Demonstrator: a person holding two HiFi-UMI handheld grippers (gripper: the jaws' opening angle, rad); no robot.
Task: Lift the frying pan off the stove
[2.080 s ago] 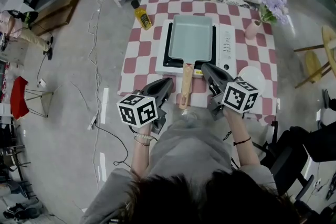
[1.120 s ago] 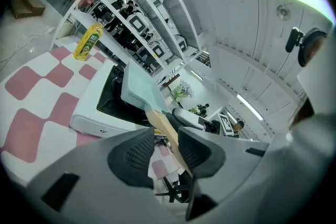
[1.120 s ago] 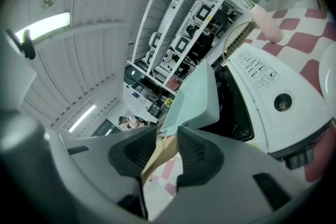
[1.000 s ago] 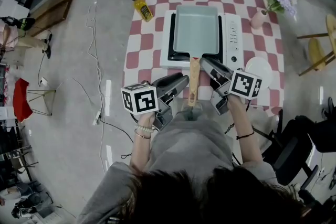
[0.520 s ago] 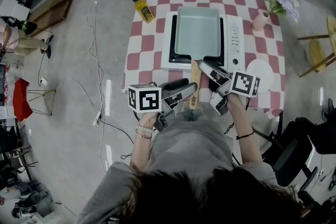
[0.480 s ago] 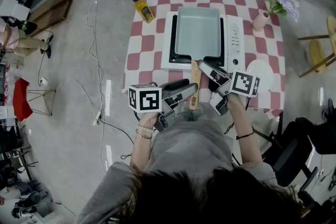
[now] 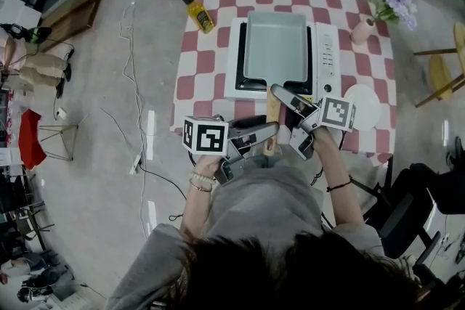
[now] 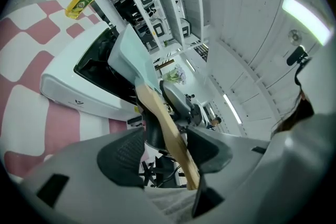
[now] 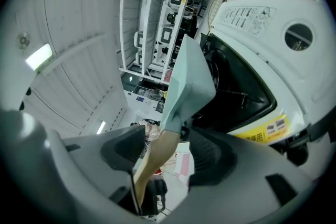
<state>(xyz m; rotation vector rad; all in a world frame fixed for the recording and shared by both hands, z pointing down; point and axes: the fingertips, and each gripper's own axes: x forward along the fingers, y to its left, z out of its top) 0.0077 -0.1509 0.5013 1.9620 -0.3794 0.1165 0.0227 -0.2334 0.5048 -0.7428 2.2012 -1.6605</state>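
Note:
A pale green rectangular frying pan (image 7: pixel 276 46) rests on the white portable stove (image 7: pixel 325 58), and its wooden handle (image 7: pixel 272 109) points toward me. My left gripper (image 7: pixel 265 136) comes in from the left at the handle's near end. In the left gripper view the handle (image 8: pixel 168 134) lies between its opening jaws, clear of the left pad. My right gripper (image 7: pixel 282 112) reaches in from the right, closer to the pan. In the right gripper view the handle (image 9: pixel 157 155) sits between its opening jaws with a gap to the right pad.
The stove stands on a red-and-white checked table (image 7: pixel 196 76). A yellow oil bottle (image 7: pixel 196 13) is at the far left corner, a pink vase of purple flowers (image 7: pixel 389 3) at the far right, a white plate (image 7: pixel 362 107) right of the stove. Cables trail on the floor at left.
Both grippers have come in from either side of the handle and now straddle it. The pan has stayed on the stove.

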